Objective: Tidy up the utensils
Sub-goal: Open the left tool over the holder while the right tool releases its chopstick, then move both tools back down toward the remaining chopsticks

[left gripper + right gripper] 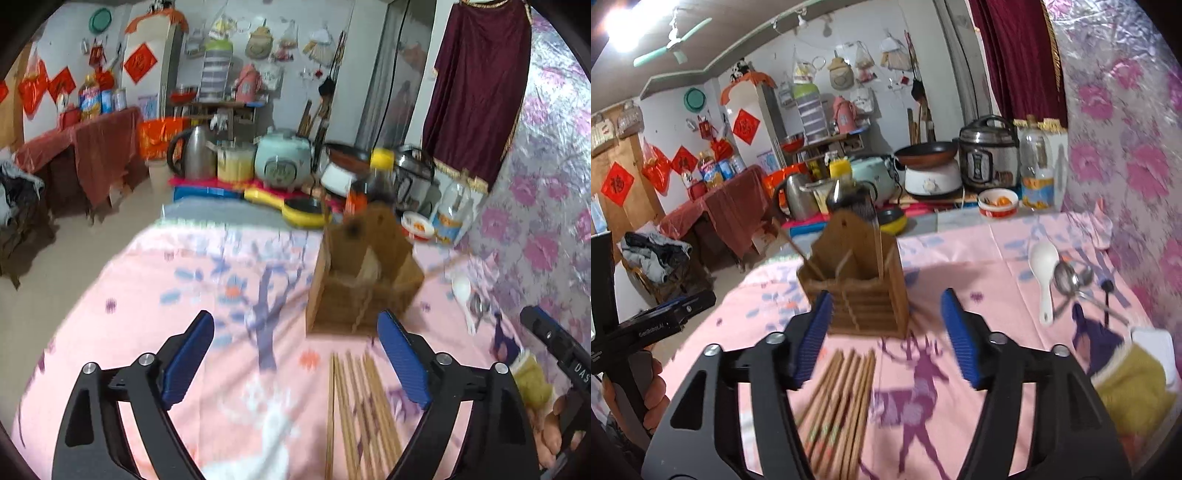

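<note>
Both grippers are spread wide with nothing in them: the left gripper and right gripper hover over the pink tablecloth. A bunch of chopsticks lies just in front of the wooden utensil holder, which already has a few sticks in it. The white spoon and metal ladles lie off to the right.

Both wrist cameras sit low over the pink cloth, facing the far kitchen wall. They share the near chopsticks and wooden holder; the right view looks from farther right.
</note>
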A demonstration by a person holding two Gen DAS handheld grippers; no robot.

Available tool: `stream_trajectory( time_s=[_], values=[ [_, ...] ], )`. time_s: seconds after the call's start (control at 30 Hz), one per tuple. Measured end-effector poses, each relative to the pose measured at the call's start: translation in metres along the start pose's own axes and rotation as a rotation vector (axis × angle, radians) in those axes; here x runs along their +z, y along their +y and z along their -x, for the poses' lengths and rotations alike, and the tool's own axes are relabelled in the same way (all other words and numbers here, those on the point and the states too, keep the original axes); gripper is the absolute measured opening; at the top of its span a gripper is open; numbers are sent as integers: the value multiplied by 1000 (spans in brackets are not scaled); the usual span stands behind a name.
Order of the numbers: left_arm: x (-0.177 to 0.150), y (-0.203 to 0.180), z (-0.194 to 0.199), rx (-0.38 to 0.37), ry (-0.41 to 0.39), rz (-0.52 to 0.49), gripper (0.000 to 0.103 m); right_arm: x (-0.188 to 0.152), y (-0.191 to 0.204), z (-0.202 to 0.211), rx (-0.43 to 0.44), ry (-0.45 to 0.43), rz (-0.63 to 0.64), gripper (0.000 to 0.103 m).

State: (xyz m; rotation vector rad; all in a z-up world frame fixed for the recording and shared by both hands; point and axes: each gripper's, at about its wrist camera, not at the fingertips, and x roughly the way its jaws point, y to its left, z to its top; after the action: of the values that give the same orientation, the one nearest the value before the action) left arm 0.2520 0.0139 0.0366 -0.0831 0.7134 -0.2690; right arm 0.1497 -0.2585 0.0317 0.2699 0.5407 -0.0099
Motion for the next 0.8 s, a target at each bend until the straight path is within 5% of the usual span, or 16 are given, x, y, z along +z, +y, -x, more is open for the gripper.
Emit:
stream_trajectory(
  time_s=[0.13,0.37,0.53,0.8],
  values=[
    [-41,4,-5,9,74,-10,89,-33,-5,9,-11,27,-10,77],
    [-101,8,-21,14,197,-19,89,-84,-24,-3,-9,136,-48,78],
    [-119,6,-30,0,253,-28,89,-110,-37,-23,-6,249,-95,78],
    [-129,-10,-37,-16,290,-99,89,-112,-38,-25,-15,250,-97,78]
  ],
)
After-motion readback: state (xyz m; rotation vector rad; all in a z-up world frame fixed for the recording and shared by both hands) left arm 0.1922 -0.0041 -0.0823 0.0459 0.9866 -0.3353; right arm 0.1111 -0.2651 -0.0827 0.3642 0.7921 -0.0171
